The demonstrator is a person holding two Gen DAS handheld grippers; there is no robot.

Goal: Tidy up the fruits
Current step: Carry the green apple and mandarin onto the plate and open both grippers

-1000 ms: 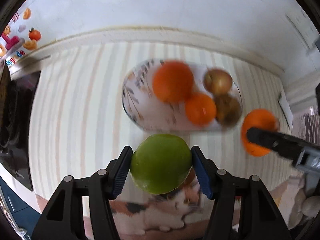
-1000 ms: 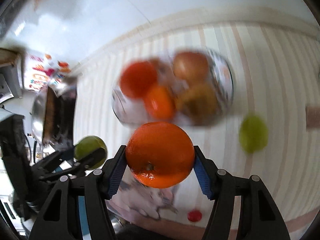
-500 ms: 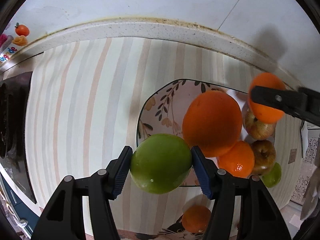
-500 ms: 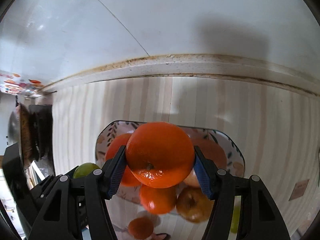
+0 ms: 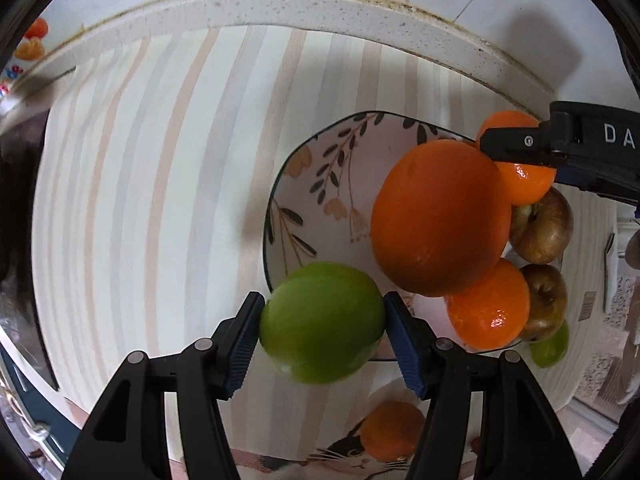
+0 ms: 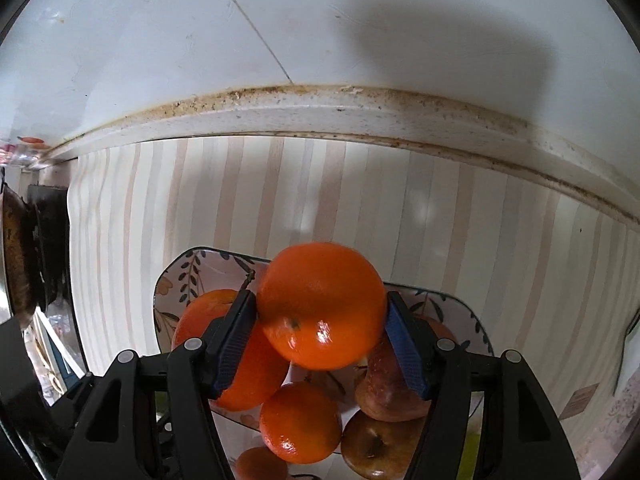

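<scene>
Left gripper (image 5: pixel 322 330): my jaws are clamped on the green apple (image 5: pixel 320 322), one blue pad on each side
Green apple: held at the plate's (image 5: pixel 296 184) near-left rim, partly over it; I cannot tell whether it touches the plate
Right gripper (image 6: pixel 322 328): my jaws are clenched on an orange (image 6: pixel 322 304), pads pressed to both sides
Orange: held above the plate (image 6: pixel 188 268), over the fruit lying in it, toward the far side
Plate: floral, dark-rimmed, on the striped mat (image 5: pixel 160 184), short of the speckled counter edge (image 5: pixel 320 4)
Big orange (image 5: pixel 438 220): in the plate, at its middle
Small orange (image 5: pixel 490 312): in the plate, on the near side, touching the big orange
Brown apples (image 5: pixel 542 228): two, along the plate's right side, one behind the other
Second green apple (image 5: pixel 554 346): outside the plate, just beside its near-right rim
Loose orange (image 5: pixel 394 426): on the mat, on the near side of the plate, lying on a cat picture (image 5: pixel 348 460)
</scene>
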